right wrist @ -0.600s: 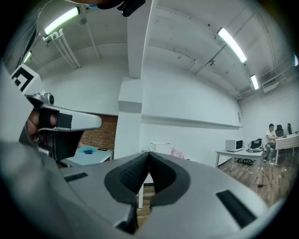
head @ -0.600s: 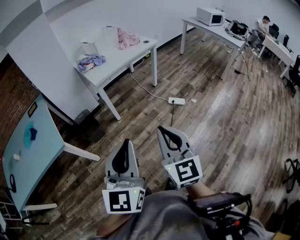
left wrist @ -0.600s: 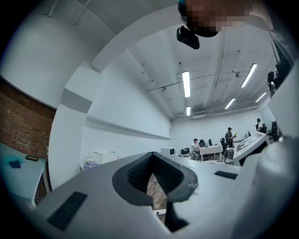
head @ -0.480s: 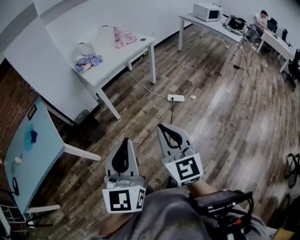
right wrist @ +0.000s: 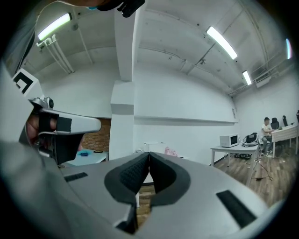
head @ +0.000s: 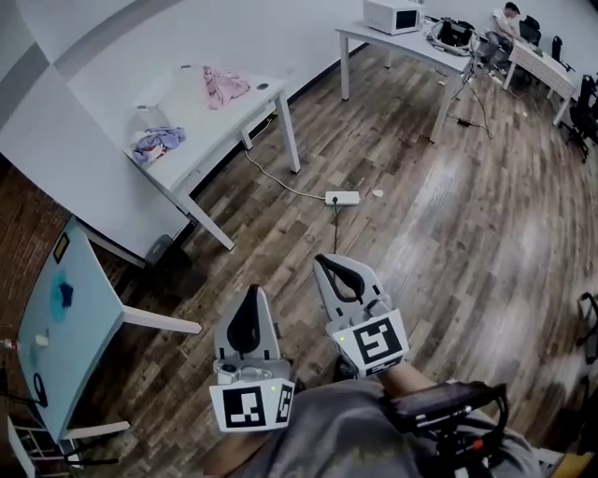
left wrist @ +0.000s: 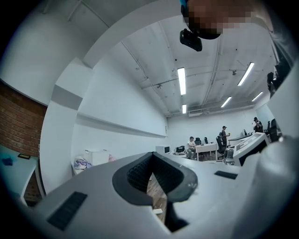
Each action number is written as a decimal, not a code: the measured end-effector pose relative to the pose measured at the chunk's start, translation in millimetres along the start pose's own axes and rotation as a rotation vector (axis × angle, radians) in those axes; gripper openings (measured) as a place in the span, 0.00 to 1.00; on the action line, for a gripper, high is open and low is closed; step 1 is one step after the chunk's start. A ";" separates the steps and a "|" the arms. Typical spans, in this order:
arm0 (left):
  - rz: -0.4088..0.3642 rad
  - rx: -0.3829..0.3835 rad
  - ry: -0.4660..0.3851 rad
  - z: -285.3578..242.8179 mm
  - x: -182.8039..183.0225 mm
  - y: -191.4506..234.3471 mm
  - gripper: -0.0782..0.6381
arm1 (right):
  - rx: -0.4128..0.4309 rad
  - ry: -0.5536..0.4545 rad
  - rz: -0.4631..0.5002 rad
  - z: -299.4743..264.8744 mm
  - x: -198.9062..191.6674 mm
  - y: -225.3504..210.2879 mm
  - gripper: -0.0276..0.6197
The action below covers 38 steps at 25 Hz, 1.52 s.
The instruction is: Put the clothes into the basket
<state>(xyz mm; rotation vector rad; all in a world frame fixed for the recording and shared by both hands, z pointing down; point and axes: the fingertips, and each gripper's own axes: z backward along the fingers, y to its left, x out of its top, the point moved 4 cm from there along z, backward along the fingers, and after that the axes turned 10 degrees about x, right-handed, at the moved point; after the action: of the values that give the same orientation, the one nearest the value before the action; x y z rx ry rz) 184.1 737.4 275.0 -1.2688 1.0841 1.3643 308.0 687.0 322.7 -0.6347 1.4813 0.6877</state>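
Far from me, a white table (head: 234,117) carries a pink cloth (head: 222,84), a blue-purple cloth (head: 157,142) and a white basket (head: 176,89) between them. My left gripper (head: 250,289) and right gripper (head: 324,259) hover side by side close to my body, above the wooden floor, both shut with nothing between the pads. Past the shut tips of the left gripper (left wrist: 150,157), the basket (left wrist: 96,156) and the blue-purple cloth (left wrist: 81,163) are small and far off. The pink cloth (right wrist: 170,151) sits just beyond the shut right gripper (right wrist: 148,154).
A power strip (head: 341,198) and its cable lie on the floor between me and the table. A light blue table (head: 65,317) stands at the left. Another white table with a microwave (head: 391,16) is at the back, with people at desks (head: 523,51) beyond.
The head view has shifted, so the clothes table has slid up and to the left in the picture. Both grippers stay shut and in about the same place.
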 end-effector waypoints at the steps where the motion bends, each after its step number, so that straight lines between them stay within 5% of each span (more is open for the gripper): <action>1: -0.003 -0.002 0.001 -2.2 -1.6 -5.8 0.12 | 0.000 0.002 0.000 3.8 -2.3 -6.0 0.05; 16: -0.022 0.024 0.057 -55.6 -24.9 -5.2 0.12 | -0.016 0.038 -0.095 -17.3 -33.1 -57.9 0.05; 38: 0.036 -0.025 -0.069 -221.6 -9.8 135.1 0.12 | -0.009 -0.005 -0.008 -235.2 3.0 -91.3 0.05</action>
<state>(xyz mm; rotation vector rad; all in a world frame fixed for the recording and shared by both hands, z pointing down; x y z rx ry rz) 86.1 497.0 269.8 -1.2160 1.0495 1.4421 220.1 450.6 316.2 -0.6448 1.4708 0.6899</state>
